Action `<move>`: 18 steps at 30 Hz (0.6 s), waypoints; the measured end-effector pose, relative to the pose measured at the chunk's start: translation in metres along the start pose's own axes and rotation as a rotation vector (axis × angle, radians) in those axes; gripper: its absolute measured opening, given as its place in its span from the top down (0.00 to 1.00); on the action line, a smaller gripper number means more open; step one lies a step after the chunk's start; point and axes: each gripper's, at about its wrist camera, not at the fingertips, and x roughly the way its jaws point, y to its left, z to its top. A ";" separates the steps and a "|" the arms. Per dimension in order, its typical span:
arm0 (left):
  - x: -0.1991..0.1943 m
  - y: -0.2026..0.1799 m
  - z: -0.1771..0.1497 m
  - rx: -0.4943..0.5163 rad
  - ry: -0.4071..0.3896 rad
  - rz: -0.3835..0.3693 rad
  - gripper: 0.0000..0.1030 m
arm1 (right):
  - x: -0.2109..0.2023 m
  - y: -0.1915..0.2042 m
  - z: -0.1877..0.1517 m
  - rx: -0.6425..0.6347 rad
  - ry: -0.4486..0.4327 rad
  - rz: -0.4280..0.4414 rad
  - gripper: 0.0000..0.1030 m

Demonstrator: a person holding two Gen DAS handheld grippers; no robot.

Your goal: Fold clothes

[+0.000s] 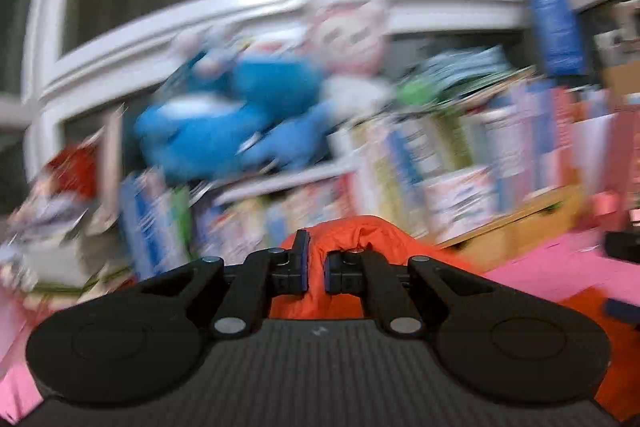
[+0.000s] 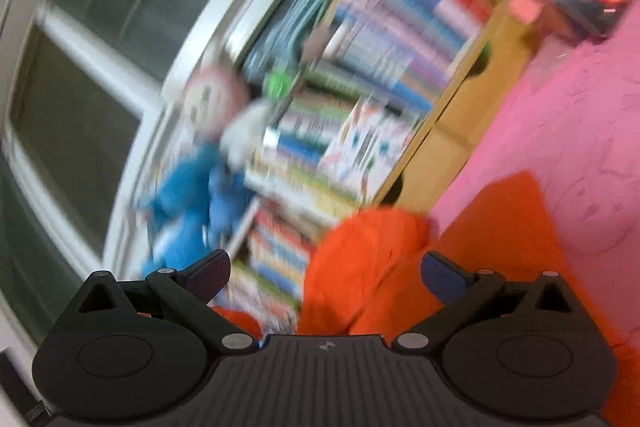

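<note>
Bare pink surface [image 2: 580,115] lies open rightward; the crammed bookshelf [image 2: 360,75] blocks ahead.

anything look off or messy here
Nothing looks damaged or spilled. The orange garment is bunched rather than flat on the pink surface, pinched in the left gripper; the right gripper is open. Both views are blurred.

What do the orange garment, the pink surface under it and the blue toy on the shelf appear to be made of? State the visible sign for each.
Orange garment: soft matte woven or knit cloth, since it bunches between the left gripper fingers. Pink surface: probably matte fabric, showing faint creases. Blue toy: likely plush, rounded and fuzzy-edged, though blur leaves this open.
</note>
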 end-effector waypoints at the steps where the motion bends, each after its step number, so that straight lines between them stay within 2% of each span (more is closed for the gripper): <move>1: 0.002 -0.010 -0.005 0.016 0.027 -0.030 0.91 | -0.004 -0.007 0.004 0.046 -0.029 -0.003 0.00; 3: 0.006 -0.031 -0.016 0.048 0.086 -0.091 0.89 | -0.008 -0.020 0.011 0.124 -0.062 -0.012 0.00; 5: 0.025 -0.050 -0.042 0.080 0.249 -0.156 0.77 | -0.010 -0.032 0.014 0.185 -0.073 -0.020 0.00; 7: 0.044 -0.065 -0.078 0.072 0.445 -0.229 0.73 | -0.010 -0.037 0.015 0.210 -0.075 -0.030 0.00; 9: 0.042 -0.070 -0.098 0.073 0.477 -0.233 0.72 | -0.008 -0.036 0.014 0.189 -0.071 -0.040 0.00; 12: 0.019 -0.057 -0.088 0.017 0.436 -0.267 0.64 | -0.004 -0.027 0.012 0.124 -0.048 -0.050 0.00; 13: 0.011 -0.050 -0.081 -0.022 0.419 -0.284 0.53 | -0.003 -0.022 0.010 0.088 -0.040 -0.064 0.00; 14: 0.002 -0.037 -0.074 -0.061 0.380 -0.295 0.37 | -0.002 -0.017 0.009 0.051 -0.032 -0.078 0.00; 16: -0.017 -0.011 -0.059 -0.138 0.302 -0.318 0.21 | 0.001 -0.008 0.006 -0.021 -0.017 -0.105 0.00; 18: -0.036 0.014 -0.044 -0.215 0.225 -0.336 0.19 | 0.004 0.002 0.002 -0.094 -0.001 -0.133 0.00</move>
